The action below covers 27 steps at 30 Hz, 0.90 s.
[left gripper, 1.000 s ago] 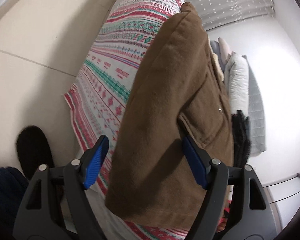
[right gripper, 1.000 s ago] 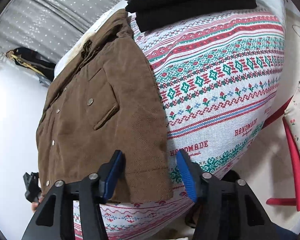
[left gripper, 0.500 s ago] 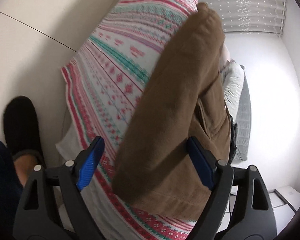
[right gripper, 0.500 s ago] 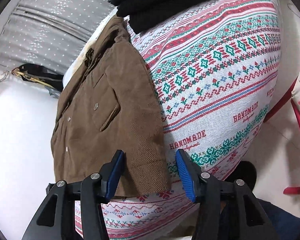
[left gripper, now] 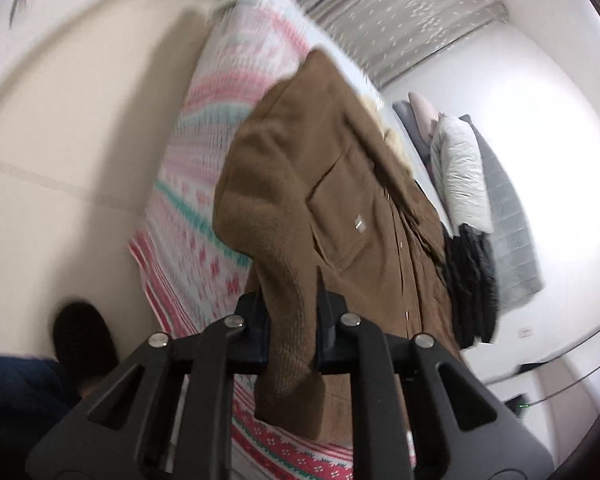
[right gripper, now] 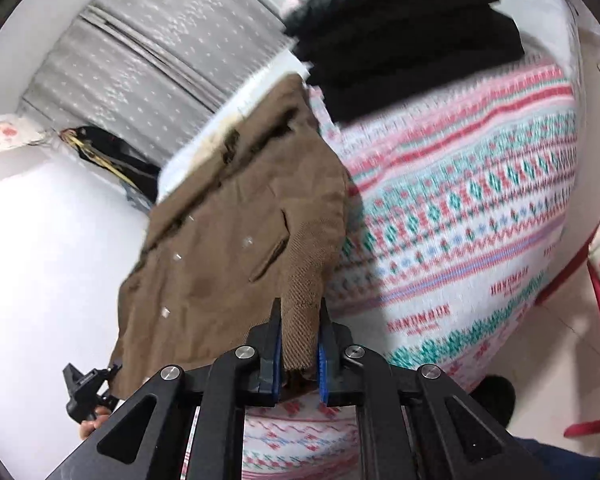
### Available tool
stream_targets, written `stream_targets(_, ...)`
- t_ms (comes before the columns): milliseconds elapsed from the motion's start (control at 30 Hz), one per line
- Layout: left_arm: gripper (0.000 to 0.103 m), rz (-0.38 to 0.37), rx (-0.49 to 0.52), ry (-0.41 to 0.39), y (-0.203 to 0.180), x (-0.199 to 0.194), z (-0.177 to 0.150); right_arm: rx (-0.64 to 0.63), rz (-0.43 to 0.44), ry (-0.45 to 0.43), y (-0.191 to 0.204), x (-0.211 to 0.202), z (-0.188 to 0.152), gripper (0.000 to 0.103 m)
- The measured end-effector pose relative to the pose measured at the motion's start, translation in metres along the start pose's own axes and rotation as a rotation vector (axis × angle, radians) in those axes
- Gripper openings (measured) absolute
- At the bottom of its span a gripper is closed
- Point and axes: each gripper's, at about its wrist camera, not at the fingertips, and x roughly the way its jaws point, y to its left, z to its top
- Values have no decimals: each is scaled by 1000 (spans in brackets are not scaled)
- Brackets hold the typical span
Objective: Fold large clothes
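Two folded black garments (right gripper: 404,40) lie just beyond the brown jacket (right gripper: 228,248).

A brown corduroy jacket (left gripper: 324,184) with snap buttons and flap pockets is lying front-up, running from frame centre toward the upper middle in both views, its near hem corners bunching and lifting.

blanket pattern (left gripper: 204,216) motion-blurred, dark folded stack (right gripper: 404,48) cropped by frame top
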Motion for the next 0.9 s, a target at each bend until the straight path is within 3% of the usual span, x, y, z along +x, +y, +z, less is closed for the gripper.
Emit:
stream_targets(133, 15, 59, 121, -114, -42, -23, 6, 13, 51, -75, 8, -14, 8, 11)
stream_targets(300, 14, 96, 157, -189, -67, -41, 13, -19, 68, -171, 24, -35, 17, 10)
stream_targets(467, 14, 99, 108, -170, -65, -50, 18, -24, 115, -231, 39, -50, 27, 10)
stream_targets(633, 13, 50, 66, -187, -72, -69, 33, -49, 161, -309, 57, -75, 45, 10)
stream_targets(800, 13, 21, 70, -183, -84, -88, 35, -46, 209, -369, 72, -101, 59, 10)
stream_targets(900, 13, 43, 77, -177, -80, -89, 33, -52, 211, -379, 74, -111, 54, 10)
